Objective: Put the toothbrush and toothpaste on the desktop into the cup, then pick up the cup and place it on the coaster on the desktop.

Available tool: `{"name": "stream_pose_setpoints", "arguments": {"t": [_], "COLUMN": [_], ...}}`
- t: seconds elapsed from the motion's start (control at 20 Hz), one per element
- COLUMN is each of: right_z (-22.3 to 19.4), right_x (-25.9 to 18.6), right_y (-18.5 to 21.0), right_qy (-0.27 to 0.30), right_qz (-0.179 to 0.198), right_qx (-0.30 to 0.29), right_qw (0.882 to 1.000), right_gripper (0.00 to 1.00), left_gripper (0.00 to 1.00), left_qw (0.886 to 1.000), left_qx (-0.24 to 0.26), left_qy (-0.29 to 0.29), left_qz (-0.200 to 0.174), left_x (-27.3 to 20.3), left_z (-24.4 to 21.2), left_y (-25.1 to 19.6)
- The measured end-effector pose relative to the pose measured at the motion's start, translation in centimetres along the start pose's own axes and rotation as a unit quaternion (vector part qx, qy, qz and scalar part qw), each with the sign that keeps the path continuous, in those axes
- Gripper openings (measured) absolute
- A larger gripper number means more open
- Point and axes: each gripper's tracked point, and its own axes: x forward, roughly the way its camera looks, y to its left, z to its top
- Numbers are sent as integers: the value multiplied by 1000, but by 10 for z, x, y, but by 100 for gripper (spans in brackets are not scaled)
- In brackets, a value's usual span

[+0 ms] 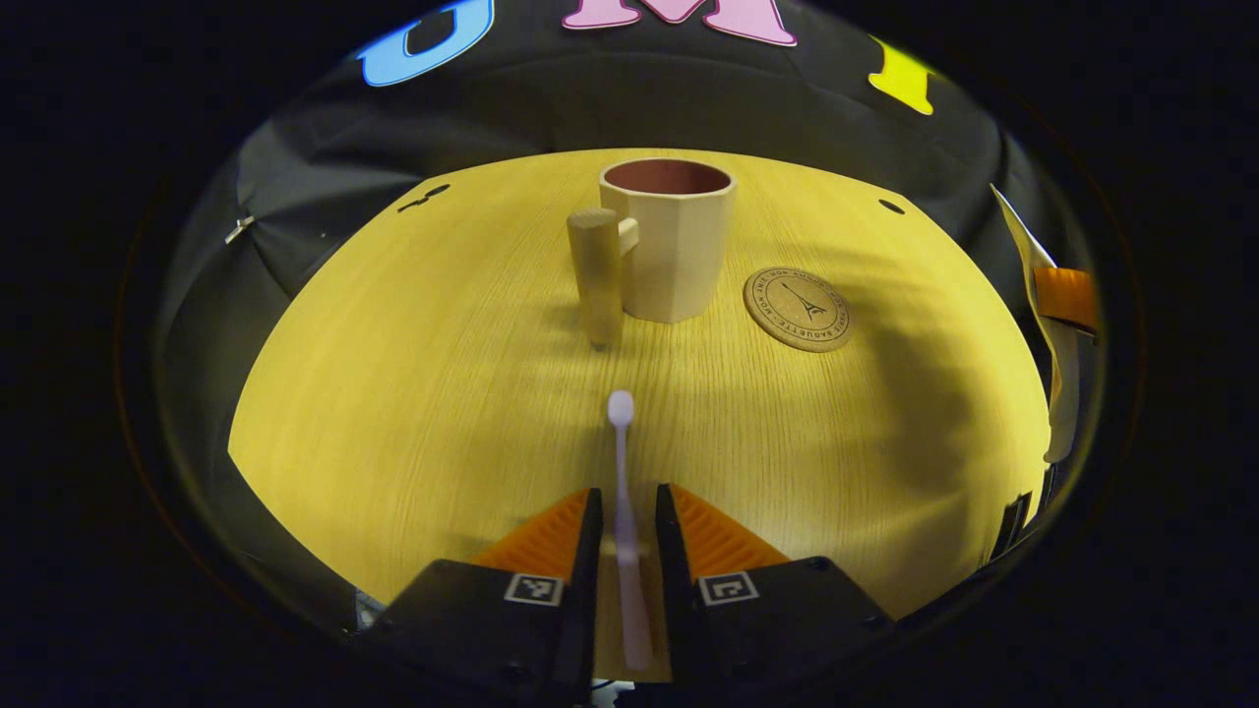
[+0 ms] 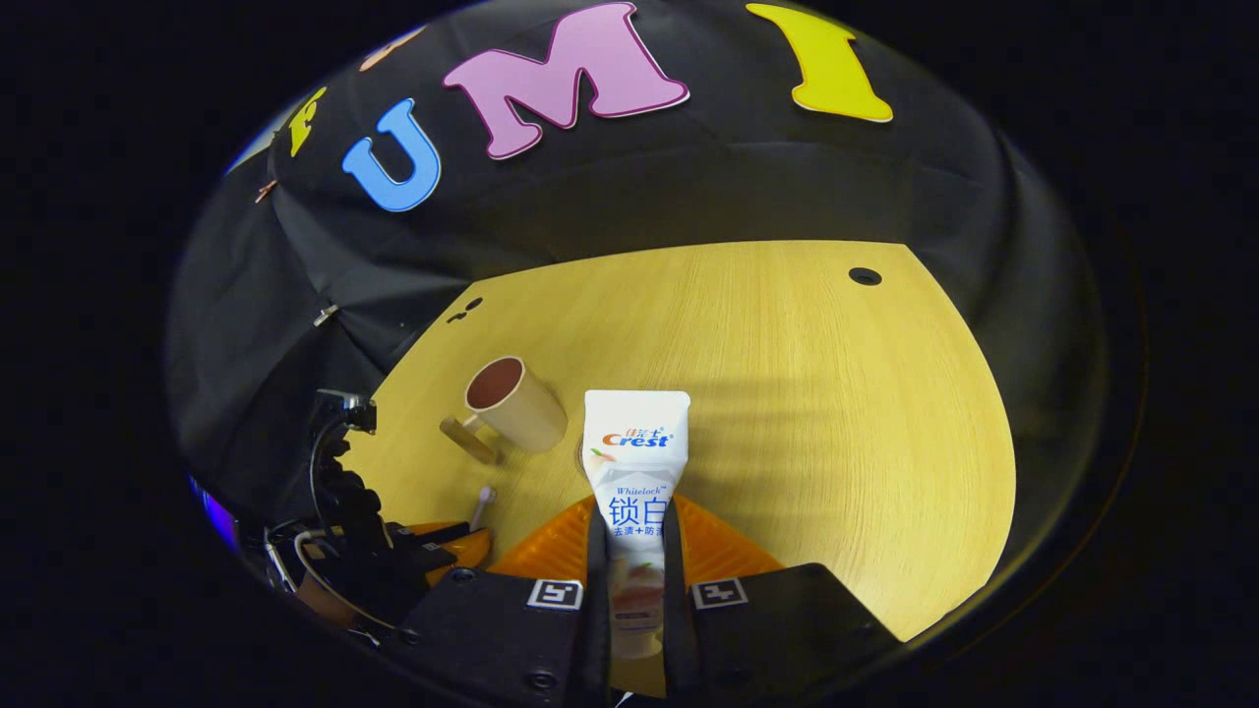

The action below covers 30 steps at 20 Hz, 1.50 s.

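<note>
A pale toothbrush runs forward between the fingers of my left gripper, which is shut on its handle; the head points at the cup. The beige cup stands upright ahead, its thick handle turned to the left. To the cup's right a round cork coaster lies flat. My right gripper is shut on a white toothpaste tube, held up over the table. In the right gripper view the cup is at left, and the left gripper with the toothbrush head is lower left.
The yellow wooden table ends at black cloth walls on all sides. Small dark holes mark its far corners. The right gripper's finger and the tube show at the far right edge of the left gripper view.
</note>
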Motion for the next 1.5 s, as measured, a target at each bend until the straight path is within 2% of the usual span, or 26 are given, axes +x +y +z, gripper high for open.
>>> {"name": "stream_pose_setpoints", "arguments": {"t": [0.15, 0.35, 0.6, 0.85, 1.1, 1.15, 1.2, 1.5], "right_z": [3, 8, 20, 56, 105, 115, 125, 154], "right_x": [0, -11, -25, -21, 12, 17, 25, 86], "right_y": [7, 19, 48, 98, 143, 151, 157, 167], "right_qy": [-3, -24, -72, -136, -193, -205, -219, -254], "right_qz": [7, 5, 13, 51, 74, 79, 82, 73], "right_qx": [6, 14, 26, 24, 19, 17, 14, 14], "right_qw": [1000, 1000, 997, 989, 978, 975, 972, 964], "right_gripper": [25, 25, 25, 25, 25, 25, 25, 25], "left_gripper": [15, 7, 6, 6, 6, 10, 6, 6], "left_qw": [1000, 999, 996, 985, 976, 975, 973, 973], "left_qx": [14, 10, 1, -27, -21, -18, -17, -24], "left_qy": [-2, -15, -60, -112, -151, -159, -162, -158], "left_qz": [6, -29, -73, -131, -154, -157, -161, -168], "left_x": [1, -1, -28, -77, -125, -133, -138, -153], "left_z": [2, 3, 17, 45, 60, 62, 61, 43], "left_y": [2, 6, 27, 46, 72, 77, 80, 99]}}
